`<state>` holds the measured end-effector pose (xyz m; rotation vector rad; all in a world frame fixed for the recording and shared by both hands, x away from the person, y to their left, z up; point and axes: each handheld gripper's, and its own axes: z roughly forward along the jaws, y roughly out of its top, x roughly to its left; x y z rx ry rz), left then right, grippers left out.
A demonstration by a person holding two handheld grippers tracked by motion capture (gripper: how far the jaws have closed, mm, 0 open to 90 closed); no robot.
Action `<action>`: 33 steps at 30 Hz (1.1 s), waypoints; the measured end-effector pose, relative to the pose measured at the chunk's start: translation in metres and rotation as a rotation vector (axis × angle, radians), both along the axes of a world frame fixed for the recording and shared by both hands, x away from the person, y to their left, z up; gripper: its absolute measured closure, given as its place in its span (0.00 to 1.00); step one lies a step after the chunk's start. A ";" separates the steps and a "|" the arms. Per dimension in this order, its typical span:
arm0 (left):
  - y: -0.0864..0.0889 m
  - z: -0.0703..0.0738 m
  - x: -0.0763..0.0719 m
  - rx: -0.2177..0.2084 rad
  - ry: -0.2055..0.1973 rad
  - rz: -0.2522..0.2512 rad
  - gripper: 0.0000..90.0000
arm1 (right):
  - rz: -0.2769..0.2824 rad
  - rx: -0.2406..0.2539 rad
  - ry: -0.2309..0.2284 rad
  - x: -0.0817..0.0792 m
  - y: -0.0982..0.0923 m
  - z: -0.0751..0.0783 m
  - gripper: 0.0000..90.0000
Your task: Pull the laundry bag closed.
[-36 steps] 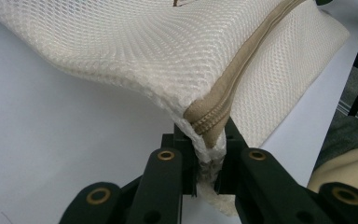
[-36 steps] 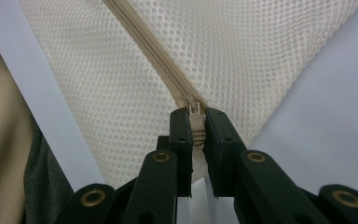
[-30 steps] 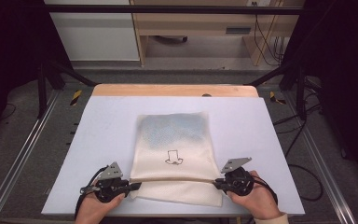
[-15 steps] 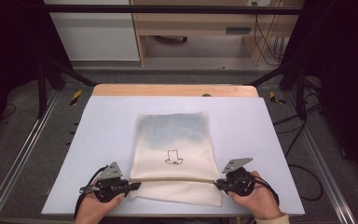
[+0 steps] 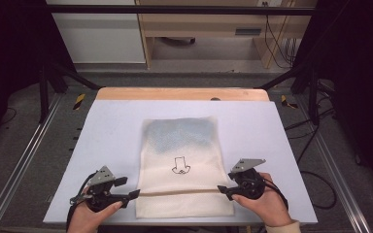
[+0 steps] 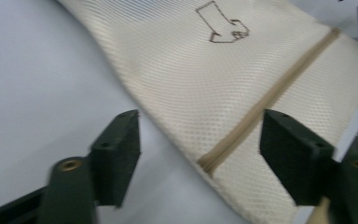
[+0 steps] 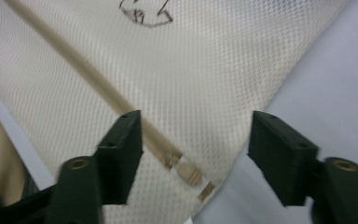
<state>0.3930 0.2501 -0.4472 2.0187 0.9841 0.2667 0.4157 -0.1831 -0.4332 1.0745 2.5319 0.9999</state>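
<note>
Both tongs freshly spread wide beside cream mesh bag (image 5: 182, 165); tan zipper (image 5: 179, 191), black arrow drawing (image 5: 180, 165).

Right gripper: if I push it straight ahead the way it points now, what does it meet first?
Probably the zipper pull at the mesh bag edge, lying between the open jaws of the right gripper; depth is uncertain.
</note>
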 end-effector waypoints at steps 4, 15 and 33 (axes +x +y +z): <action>0.004 0.010 0.003 0.025 -0.015 0.030 0.18 | -0.055 -0.009 -0.039 0.011 0.005 0.010 0.23; -0.005 0.032 0.048 0.146 0.050 0.014 0.08 | -0.097 -0.034 0.026 0.056 0.019 0.028 0.13; 0.032 0.049 0.063 0.207 -0.023 0.131 0.06 | -0.209 -0.041 0.004 0.063 0.007 0.026 0.11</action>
